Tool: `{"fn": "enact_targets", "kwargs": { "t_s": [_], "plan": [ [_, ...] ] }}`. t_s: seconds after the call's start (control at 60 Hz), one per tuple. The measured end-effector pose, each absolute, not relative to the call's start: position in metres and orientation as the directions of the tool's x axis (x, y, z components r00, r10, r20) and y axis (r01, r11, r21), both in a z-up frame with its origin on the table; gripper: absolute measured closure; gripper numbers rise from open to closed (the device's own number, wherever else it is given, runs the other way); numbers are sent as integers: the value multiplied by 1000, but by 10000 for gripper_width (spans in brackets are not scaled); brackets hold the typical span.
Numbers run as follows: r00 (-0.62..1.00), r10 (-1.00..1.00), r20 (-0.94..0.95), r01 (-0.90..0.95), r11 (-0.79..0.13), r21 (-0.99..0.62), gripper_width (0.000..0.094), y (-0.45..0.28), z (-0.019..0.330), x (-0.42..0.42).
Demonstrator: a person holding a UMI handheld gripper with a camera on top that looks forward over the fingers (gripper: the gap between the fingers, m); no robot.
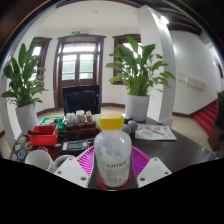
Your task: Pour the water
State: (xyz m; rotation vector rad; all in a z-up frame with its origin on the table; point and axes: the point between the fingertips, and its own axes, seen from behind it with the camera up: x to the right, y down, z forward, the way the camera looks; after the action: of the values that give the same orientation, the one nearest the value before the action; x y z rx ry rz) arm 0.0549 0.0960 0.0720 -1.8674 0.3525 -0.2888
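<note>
One bottle (113, 150) — two potted plants (136, 75)

Gripper-mounted camera faces forward, close over a cluttered table (185, 150) toward double doors (78, 62).

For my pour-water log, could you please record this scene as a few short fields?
held item: clear bottle with yellow cap, upright
gripper: gripper shut on the bottle, pink pads at both sides
just left of fingers: white cups
beyond: red box, papers on dark table
background: two potted plants, door
</note>
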Motion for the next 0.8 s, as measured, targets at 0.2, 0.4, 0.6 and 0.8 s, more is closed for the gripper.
{"fn": "enact_targets", "kwargs": {
  "t_s": [0.2,0.4,0.6,0.8],
  "plan": [
    [923,-375,-92,-183,-215,-959,395,91,75,60],
    [927,-367,-73,-174,-249,-953,271,70,78,56],
    [944,-328,-16,-113,-278,-954,140,11,88,21],
    [973,-228,-12,-89,-332,-939,136,-66,102,-26]
  ]
}}
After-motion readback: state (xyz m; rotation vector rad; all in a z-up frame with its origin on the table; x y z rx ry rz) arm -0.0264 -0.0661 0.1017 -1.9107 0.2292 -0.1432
